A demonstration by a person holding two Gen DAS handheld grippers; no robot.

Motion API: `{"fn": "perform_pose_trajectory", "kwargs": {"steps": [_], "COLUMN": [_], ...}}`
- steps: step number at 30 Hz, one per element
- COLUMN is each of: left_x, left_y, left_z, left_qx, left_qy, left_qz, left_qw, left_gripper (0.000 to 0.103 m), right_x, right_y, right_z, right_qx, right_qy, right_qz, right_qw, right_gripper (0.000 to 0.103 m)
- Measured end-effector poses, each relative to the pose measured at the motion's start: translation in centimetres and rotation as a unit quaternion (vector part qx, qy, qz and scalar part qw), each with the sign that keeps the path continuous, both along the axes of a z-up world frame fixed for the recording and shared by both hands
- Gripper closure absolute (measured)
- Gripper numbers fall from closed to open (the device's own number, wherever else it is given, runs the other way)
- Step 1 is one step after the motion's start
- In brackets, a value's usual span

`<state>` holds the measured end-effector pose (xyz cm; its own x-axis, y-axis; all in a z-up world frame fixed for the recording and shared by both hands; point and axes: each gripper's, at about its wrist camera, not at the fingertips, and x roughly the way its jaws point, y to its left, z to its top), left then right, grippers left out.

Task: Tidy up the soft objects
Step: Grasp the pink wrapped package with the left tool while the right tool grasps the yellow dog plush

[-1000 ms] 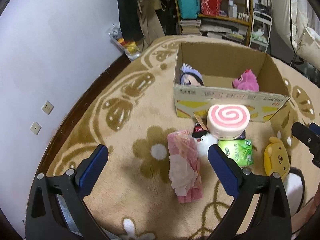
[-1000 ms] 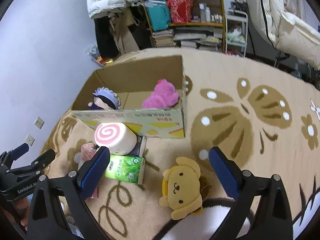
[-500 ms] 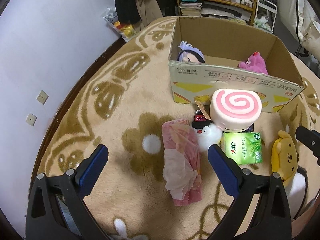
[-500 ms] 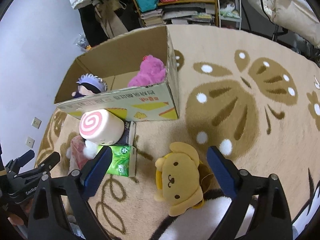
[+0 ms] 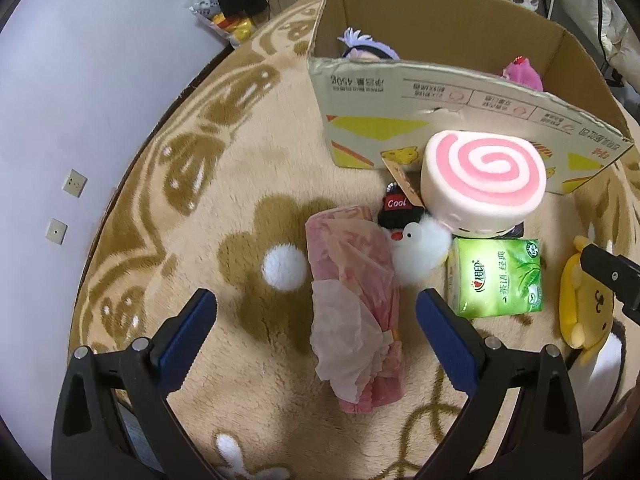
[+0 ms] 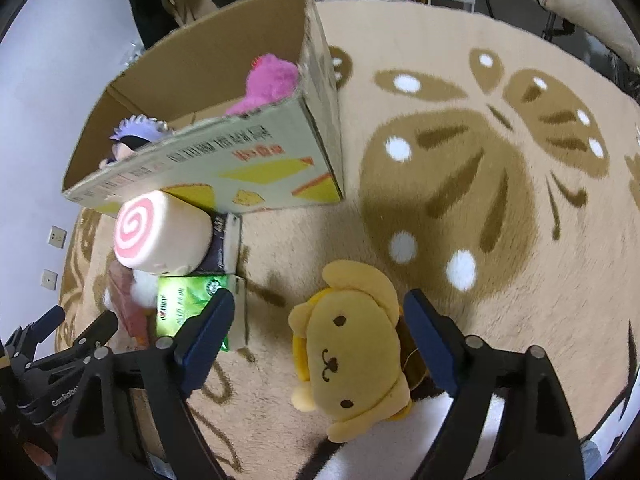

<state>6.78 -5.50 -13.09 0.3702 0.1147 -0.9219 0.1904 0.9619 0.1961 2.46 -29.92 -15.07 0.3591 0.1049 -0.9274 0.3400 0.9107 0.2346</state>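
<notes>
The right hand-held gripper stood wide, its jaws just narrowing around the yellow dog plush without pressing it. The left hand-held gripper gaped empty over the pink tissue pack. Beside that plush lay a green tissue pack; beyond it, a swirl-roll cushion leaned against the cardboard box.

Fluffy pile rug; matt corrugated cardboard box; glossy plastic tissue pack.
</notes>
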Motion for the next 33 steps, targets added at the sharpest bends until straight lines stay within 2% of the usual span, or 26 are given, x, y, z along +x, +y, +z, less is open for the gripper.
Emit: {"fn": "perform_pose_trajectory", "kwargs": {"steps": [8, 16, 20, 27, 30, 33], "left_x": [1.1, 1.3, 1.4, 1.6, 1.5, 1.5], "left_y": [0.2, -0.4, -0.6, -0.7, -0.8, -0.9], "left_z": [-1.4, -2.5, -3.2, -4.4, -4.9, -5.3], "left_qx": [-0.01, -0.002, 0.004, 0.015, 0.02, 0.023], "left_qy": [0.03, 0.042, 0.051, 0.069, 0.075, 0.081], "left_qz": [0.013, 0.006, 0.002, -0.003, -0.005, -0.008], "left_qw": [0.9994, 0.9991, 0.9987, 0.9975, 0.9969, 0.9964], "left_gripper": [0.004, 0.004, 0.004, 0.004, 0.004, 0.004], "right_x": [0.4, 0.7, 0.7, 1.2, 1.0, 1.2], "right_y": [0.1, 0.5, 1.0, 1.6, 1.9, 1.6], "right_z": [-1.3, -2.8, -3.2, -3.6, -3.8, -4.2], "right_qx": [-0.001, -0.015, -0.028, -0.033, -0.046, -0.041], "right_qy": [0.024, 0.049, 0.058, 0.065, 0.065, 0.067], "right_qz": [0.001, 0.005, 0.008, 0.007, 0.004, 0.001], "right_qw": [1.0, 0.999, 0.998, 0.997, 0.997, 0.997], "right_gripper": [0.014, 0.014, 0.02, 0.021, 0.032, 0.033]}}
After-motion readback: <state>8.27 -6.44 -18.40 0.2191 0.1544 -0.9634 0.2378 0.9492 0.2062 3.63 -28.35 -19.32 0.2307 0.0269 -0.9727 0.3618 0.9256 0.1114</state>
